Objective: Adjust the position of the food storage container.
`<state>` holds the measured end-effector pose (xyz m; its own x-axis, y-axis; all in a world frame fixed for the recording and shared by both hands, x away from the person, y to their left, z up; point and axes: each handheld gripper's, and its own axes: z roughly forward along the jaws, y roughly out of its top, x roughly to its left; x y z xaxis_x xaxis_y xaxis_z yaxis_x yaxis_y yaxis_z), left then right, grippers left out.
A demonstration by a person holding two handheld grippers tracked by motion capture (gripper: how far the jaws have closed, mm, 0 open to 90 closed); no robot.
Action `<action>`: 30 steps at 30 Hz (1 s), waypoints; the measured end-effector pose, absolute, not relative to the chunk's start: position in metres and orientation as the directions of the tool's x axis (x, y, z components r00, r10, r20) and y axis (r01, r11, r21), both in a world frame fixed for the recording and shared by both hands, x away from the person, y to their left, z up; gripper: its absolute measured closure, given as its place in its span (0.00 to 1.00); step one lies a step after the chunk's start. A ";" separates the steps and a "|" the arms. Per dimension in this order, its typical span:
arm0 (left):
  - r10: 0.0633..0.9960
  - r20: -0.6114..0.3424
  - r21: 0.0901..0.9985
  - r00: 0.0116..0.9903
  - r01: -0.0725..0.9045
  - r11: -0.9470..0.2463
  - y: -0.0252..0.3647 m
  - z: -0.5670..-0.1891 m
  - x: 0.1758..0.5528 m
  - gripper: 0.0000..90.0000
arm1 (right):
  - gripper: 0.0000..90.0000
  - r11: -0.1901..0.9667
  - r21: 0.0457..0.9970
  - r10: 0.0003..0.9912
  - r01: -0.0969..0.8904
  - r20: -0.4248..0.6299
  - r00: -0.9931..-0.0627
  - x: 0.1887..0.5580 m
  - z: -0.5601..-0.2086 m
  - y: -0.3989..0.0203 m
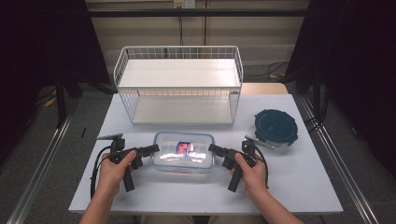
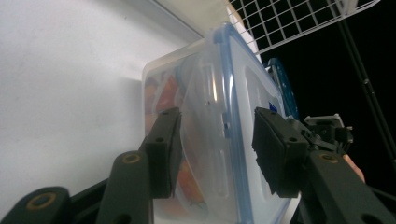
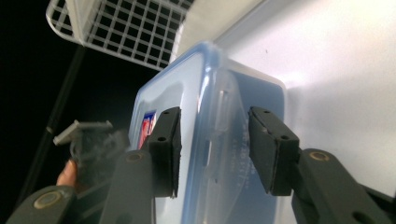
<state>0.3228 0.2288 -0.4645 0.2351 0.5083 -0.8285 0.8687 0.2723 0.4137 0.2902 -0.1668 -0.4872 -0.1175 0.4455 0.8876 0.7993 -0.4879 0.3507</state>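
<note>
Two half-open claws, left (image 1: 150,149) and right (image 1: 215,149), astride the food box's (image 1: 183,152) end clips, grip uncertain.

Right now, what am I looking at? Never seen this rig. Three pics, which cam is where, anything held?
No robot here: a person holds a hand-operated two-jaw tool in each hand, the left gripper and the right gripper. The wide picture comes from a fixed camera above the table. The other two come from cameras riding on each gripper, looking along its black jaws. On the table sit a clear rectangular food container with a blue-rimmed lid, a white wire shelf rack behind it, and a round dark-lidded container. Each gripper straddles one end of the rectangular container; gaps show beside the pads, so nothing looks clamped.
</note>
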 end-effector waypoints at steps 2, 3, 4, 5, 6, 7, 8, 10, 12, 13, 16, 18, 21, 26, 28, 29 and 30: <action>0.518 -0.815 0.437 0.258 0.861 0.260 0.228 -0.461 0.322 0.60 | 0.64 -0.513 0.357 0.430 0.780 0.894 -0.126 0.290 -0.487 -0.168; 0.511 -0.821 0.435 0.256 0.859 0.269 0.227 -0.461 0.321 0.61 | 0.64 -0.545 0.355 0.411 0.760 0.903 -0.126 0.290 -0.487 -0.169; 0.511 -0.818 0.442 0.263 0.857 0.265 0.226 -0.459 0.321 0.61 | 0.64 -0.573 0.341 0.387 0.745 0.914 -0.121 0.289 -0.485 -0.171; 0.507 -0.818 0.448 0.270 0.852 0.270 0.225 -0.458 0.320 0.61 | 0.64 -0.573 0.341 0.387 0.745 0.914 -0.121 0.289 -0.485 -0.171; 0.504 -0.818 0.457 0.277 0.846 0.277 0.224 -0.456 0.320 0.61 | 0.65 -0.575 0.346 0.389 0.742 0.913 -0.125 0.289 -0.483 -0.171; 0.495 -0.821 0.463 0.285 0.840 0.284 0.223 -0.455 0.320 0.61 | 0.65 -0.580 0.348 0.384 0.737 0.914 -0.130 0.289 -0.482 -0.172; 0.480 -0.827 0.468 0.293 0.832 0.298 0.223 -0.453 0.319 0.61 | 0.65 -0.591 0.358 0.379 0.723 0.914 -0.144 0.290 -0.481 -0.173; 0.468 -0.827 0.489 0.311 0.809 0.326 0.222 -0.449 0.317 0.62 | 0.65 -0.610 0.359 0.356 0.706 0.921 -0.160 0.288 -0.476 -0.174; 0.468 -0.822 0.502 0.324 0.800 0.329 0.221 -0.447 0.317 0.62 | 0.65 -0.624 0.349 0.338 0.699 0.927 -0.161 0.287 -0.473 -0.174; 0.464 -0.823 0.506 0.328 0.795 0.335 0.221 -0.445 0.316 0.62 | 0.65 -0.624 0.349 0.338 0.699 0.927 -0.161 0.287 -0.473 -0.174; 0.449 -0.825 0.522 0.343 0.768 0.371 0.219 -0.439 0.315 0.63 | 0.66 -0.644 0.349 0.323 0.681 0.931 -0.171 0.286 -0.470 -0.175; 0.449 -0.818 0.536 0.359 0.758 0.372 0.218 -0.435 0.315 0.63 | 0.66 -0.661 0.356 0.310 0.661 0.931 -0.191 0.286 -0.467 -0.175; 0.442 -0.822 0.537 0.359 0.747 0.392 0.217 -0.431 0.315 0.63 | 0.66 -0.667 0.371 0.309 0.646 0.927 -0.212 0.287 -0.460 -0.176; 0.432 -0.819 0.554 0.378 0.719 0.421 0.218 -0.420 0.313 0.63 | 0.67 -0.685 0.393 0.301 0.614 0.919 -0.254 0.290 -0.451 -0.174; 0.432 -0.811 0.570 0.396 0.703 0.426 0.218 -0.414 0.312 0.63 | 0.67 -0.692 0.385 0.281 0.610 0.923 -0.263 0.291 -0.447 -0.172; 0.439 -0.805 0.577 0.399 0.697 0.426 0.218 -0.412 0.312 0.63 | 0.67 -0.696 0.385 0.277 0.606 0.923 -0.268 0.291 -0.444 -0.172; 0.438 -0.797 0.591 0.415 0.685 0.426 0.218 -0.409 0.311 0.63 | 0.67 -0.700 0.387 0.275 0.600 0.922 -0.274 0.292 -0.443 -0.171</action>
<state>0.3112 0.2183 -0.4086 0.4147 0.4383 -0.7974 0.6851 0.4263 0.5906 0.2917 -0.1710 -0.4427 -0.2739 0.2753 0.9215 0.6001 -0.6998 0.3874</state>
